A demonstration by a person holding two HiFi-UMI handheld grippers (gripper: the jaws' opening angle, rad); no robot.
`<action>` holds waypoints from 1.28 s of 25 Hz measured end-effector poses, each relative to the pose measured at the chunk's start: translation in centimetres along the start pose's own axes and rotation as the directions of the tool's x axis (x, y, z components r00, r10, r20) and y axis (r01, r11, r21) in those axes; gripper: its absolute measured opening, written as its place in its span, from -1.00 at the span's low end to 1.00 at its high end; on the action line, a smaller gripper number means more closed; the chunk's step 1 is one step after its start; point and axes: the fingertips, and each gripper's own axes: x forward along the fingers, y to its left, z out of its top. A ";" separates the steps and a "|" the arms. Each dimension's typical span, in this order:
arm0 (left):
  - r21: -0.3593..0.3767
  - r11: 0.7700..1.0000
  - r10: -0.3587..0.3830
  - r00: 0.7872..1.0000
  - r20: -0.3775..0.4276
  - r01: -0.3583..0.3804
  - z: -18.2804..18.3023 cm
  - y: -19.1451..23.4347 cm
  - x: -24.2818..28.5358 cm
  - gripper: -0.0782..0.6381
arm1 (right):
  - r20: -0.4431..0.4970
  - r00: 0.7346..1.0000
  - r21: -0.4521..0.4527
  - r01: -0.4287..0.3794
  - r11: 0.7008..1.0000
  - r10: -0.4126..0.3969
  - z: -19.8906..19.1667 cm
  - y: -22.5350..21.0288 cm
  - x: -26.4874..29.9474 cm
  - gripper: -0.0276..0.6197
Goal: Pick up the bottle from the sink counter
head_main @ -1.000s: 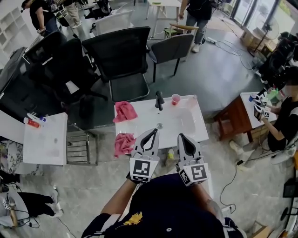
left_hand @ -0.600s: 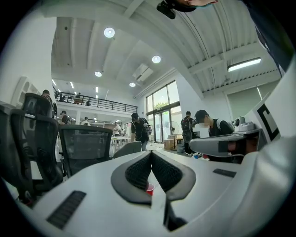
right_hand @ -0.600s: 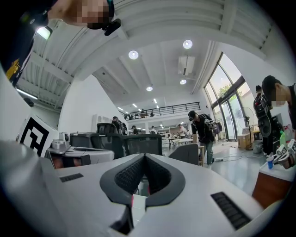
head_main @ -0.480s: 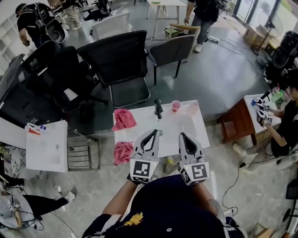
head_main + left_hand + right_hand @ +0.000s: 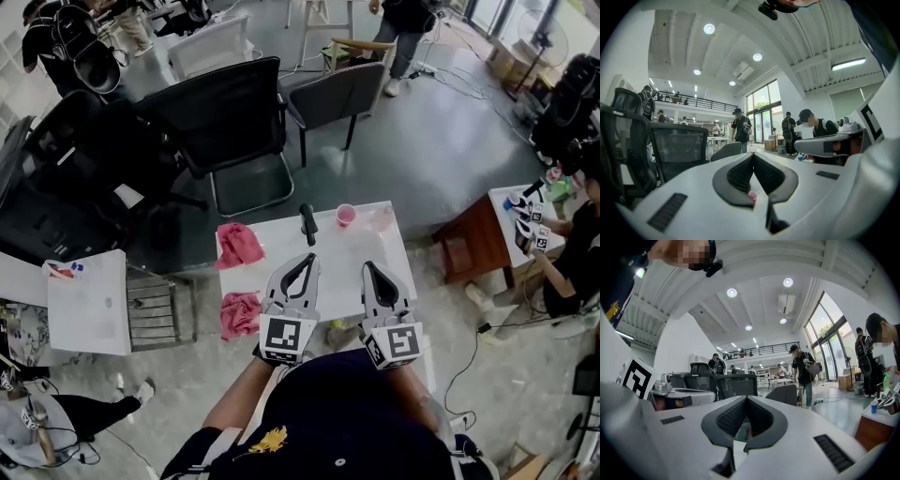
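Observation:
A white sink counter point(image 5: 370, 281) with a black faucet point(image 5: 307, 223) stands just ahead of me. A small yellow-green bottle-like thing point(image 5: 335, 330) sits at its near edge, between and below my two grippers. My left gripper point(image 5: 308, 259) point(image 5: 753, 155) is held level over the counter's near half, jaws together and empty. My right gripper point(image 5: 367, 267) point(image 5: 746, 398) is alongside it, shut and empty as well. A pink cup point(image 5: 345, 214) point(image 5: 752, 196) stands by the faucet. Both gripper views look out across the room; the bottle does not show in them.
Two pink cloths point(image 5: 240, 244) point(image 5: 240, 314) lie on the counter's left side. Black office chairs point(image 5: 234, 122) stand beyond it. A white side table point(image 5: 89, 300) and a metal rack point(image 5: 159, 305) are at the left. A wooden table point(image 5: 478, 234) with a seated person is at the right.
The counter has drawn closer under both grippers, which have advanced together over it. The jaws have stayed together on both.

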 end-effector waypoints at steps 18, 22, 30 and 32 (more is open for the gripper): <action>0.034 0.999 -0.036 0.999 -0.041 0.037 -1.5 -0.5 5.8 -0.73 | -0.025 0.999 0.016 0.037 0.999 -0.036 -1.4 -5.2 2.5 -0.83; 0.035 0.998 -0.047 0.997 -0.059 0.049 -2.0 -0.9 6.8 -0.73 | -0.032 0.998 0.020 0.048 0.999 -0.047 -1.7 -6.5 2.8 -0.83; 0.034 0.997 -0.066 0.994 -0.090 0.070 -3.2 -1.3 8.8 -0.73 | -0.039 0.996 0.046 0.086 0.995 -0.085 -2.7 -9.0 3.5 -0.83; 0.034 0.997 -0.065 0.993 -0.094 0.068 -3.4 -1.3 9.3 -0.73 | -0.043 0.996 0.049 0.086 0.995 -0.084 -2.9 -9.3 3.8 -0.83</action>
